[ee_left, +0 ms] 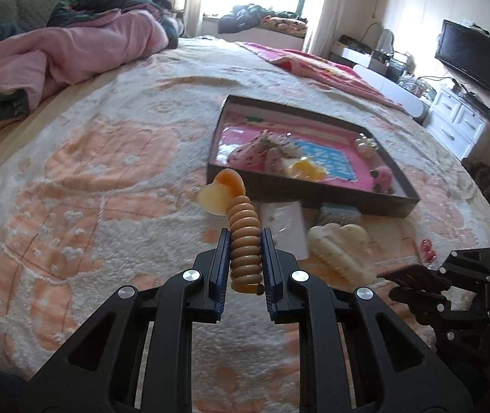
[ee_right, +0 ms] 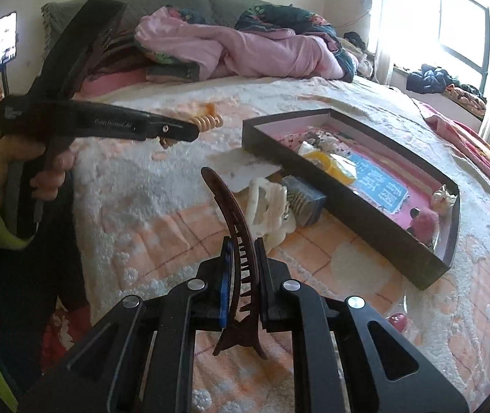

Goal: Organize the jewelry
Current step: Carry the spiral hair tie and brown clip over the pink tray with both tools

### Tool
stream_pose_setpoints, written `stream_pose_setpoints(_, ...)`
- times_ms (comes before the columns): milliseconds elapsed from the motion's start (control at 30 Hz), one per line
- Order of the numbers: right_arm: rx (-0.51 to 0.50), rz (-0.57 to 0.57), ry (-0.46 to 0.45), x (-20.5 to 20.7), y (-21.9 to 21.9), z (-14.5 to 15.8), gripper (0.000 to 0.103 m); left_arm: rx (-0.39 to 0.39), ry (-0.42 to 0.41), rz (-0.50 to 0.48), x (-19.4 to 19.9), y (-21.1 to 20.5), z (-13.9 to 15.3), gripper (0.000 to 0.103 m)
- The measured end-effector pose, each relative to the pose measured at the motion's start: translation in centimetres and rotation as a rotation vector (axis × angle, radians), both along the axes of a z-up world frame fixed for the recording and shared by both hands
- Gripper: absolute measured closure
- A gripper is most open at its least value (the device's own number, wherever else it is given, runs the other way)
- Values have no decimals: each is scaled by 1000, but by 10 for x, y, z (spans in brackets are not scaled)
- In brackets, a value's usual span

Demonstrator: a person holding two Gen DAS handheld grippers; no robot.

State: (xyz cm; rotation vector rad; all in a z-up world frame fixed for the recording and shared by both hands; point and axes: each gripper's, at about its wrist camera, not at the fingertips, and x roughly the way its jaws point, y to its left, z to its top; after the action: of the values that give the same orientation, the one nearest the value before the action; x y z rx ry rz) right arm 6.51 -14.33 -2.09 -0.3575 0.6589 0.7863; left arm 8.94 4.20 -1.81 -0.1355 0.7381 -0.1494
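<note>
My left gripper (ee_left: 245, 237) is shut on an orange spiral hair tie (ee_left: 243, 237) with a pale heart charm (ee_left: 215, 198), held above the bed just short of the tray. It also shows in the right wrist view (ee_right: 207, 121). My right gripper (ee_right: 245, 244) is shut on a brown toothed hair clip (ee_right: 236, 241), held above the blanket. The dark shallow tray (ee_left: 365, 201) (ee_right: 348, 203) lies on the bed and holds a yellow clip (ee_left: 308, 169), a pink fuzzy piece (ee_left: 381, 175), a pearl piece (ee_left: 365, 144) and a patterned bow.
On the blanket in front of the tray lie a cream claw clip (ee_left: 339, 246) (ee_right: 269, 203), a white card (ee_left: 284, 222), a small blue box (ee_right: 305, 203) and a small red item (ee_left: 426, 249). Pink bedding (ee_left: 72, 44) is piled at the head of the bed.
</note>
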Motion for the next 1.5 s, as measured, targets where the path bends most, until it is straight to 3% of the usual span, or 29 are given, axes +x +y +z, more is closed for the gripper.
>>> stream_pose_setpoints(767, 74, -319, 4, 46, -63, 17, 91, 5, -57, -133, 27, -58, 14, 92)
stream_pose_setpoints(1500, 108, -478, 19, 74, -98, 22, 91, 12, -83, -259, 74, -117, 19, 92)
